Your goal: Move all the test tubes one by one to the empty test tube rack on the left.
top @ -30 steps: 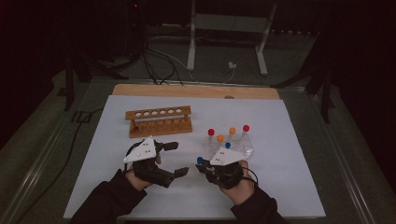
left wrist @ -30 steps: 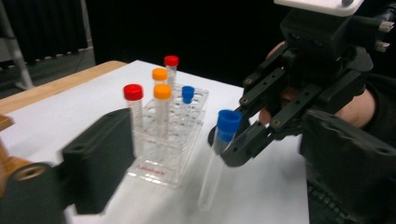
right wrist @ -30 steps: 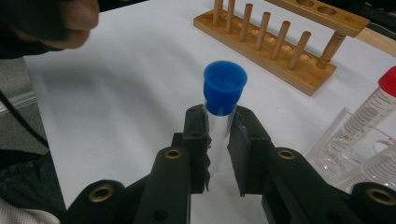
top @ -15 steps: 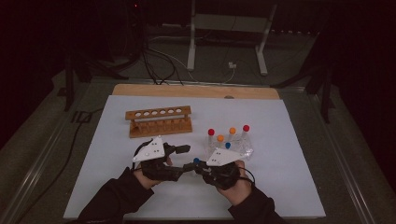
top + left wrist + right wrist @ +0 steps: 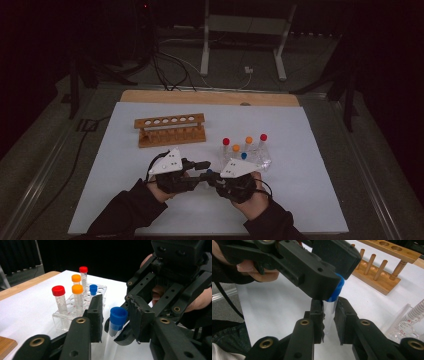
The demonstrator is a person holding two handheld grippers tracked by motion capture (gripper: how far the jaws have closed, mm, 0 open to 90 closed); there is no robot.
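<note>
Here, low in the centre of the high view, your two hands meet over the white table sheet (image 5: 310, 150), each holding a gripper. Your right gripper (image 5: 329, 315) pinches the clear body of a blue-capped tube (image 5: 117, 320), its jaws closed against the plastic just below the cap. Your left gripper (image 5: 113, 315) has its jaws spread on either side of the blue cap (image 5: 335, 288); in the right gripper view they seem to be closing around it, but contact cannot be confirmed. The tube stands roughly upright, lifted between the grippers at centre frame in both gripper views. It is likely light, stiff and smooth plastic, so it may slip or twist in the grip; hold the body firmly but without crushing, and take the ridged cap squarely on its sides. At centre right of the high view, just beyond your right hand, a clear rack (image 5: 262, 161) holds tubes capped red, orange and blue, standing upright and easy to knock. At upper left of centre sits a wooden rack (image 5: 170, 130), holes empty. Open sheet lies to the lower left and far right, with the sheet's near edge close below your wrists.
</note>
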